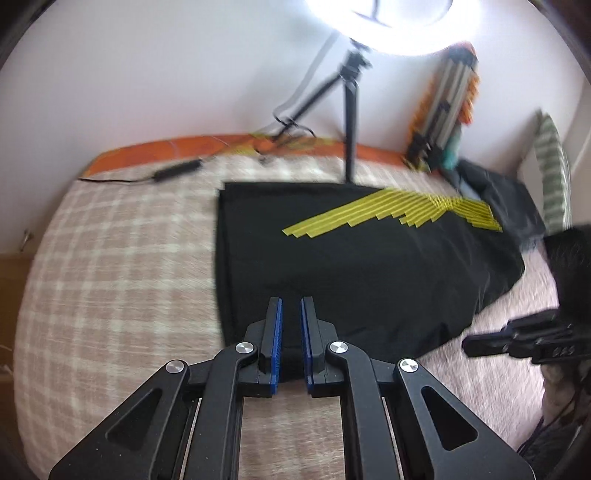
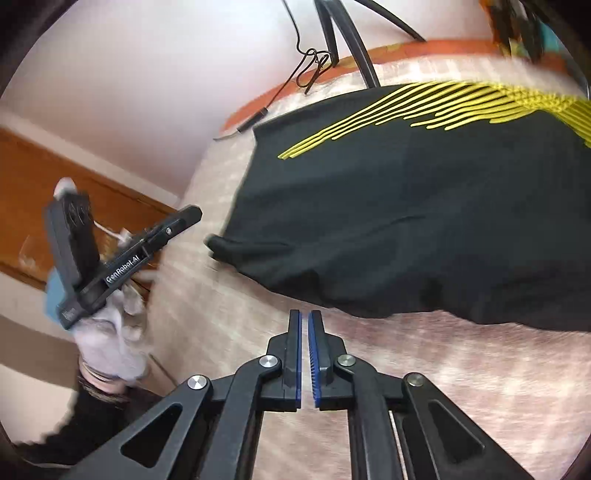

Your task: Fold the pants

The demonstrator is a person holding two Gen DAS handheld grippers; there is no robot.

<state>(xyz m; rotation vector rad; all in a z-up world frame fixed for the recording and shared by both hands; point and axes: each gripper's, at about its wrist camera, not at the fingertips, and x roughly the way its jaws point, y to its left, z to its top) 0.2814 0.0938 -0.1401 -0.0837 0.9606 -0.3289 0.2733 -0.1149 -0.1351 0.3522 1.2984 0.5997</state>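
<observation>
Left gripper point(image 1: 291, 301) nearest the lens in left wrist view — blue pads point(image 1: 277, 332) apart by a narrow gap, nothing between them, tips over the near edge of the black pants point(image 1: 369, 273). Cannot tell whether tips touch the cloth.

Pants lying folded and fairly flat on checked pink-and-cream bedspread point(image 1: 122, 251); yellow stripe print point(image 1: 391, 214) on the far part. Near-left corner of the garment slightly bunched in right wrist view.

Right gripper point(image 2: 304, 314) low over bare bedspread, just short of the pants' near hem; pads nearly together with a thin slit showing, holding nothing.

Same gripper seen from left wrist view at the right border, black fingers beside the pants' right edge, apart from the cloth.

Gloved left hand point(image 2: 110, 332) on the left gripper's handle in right wrist view, off the bed's side.

Beyond the pants: black tripod point(image 1: 349, 110) under a bright lamp point(image 1: 380, 18), black cable point(image 1: 173, 171) along the orange bed edge point(image 1: 177, 146).
</observation>
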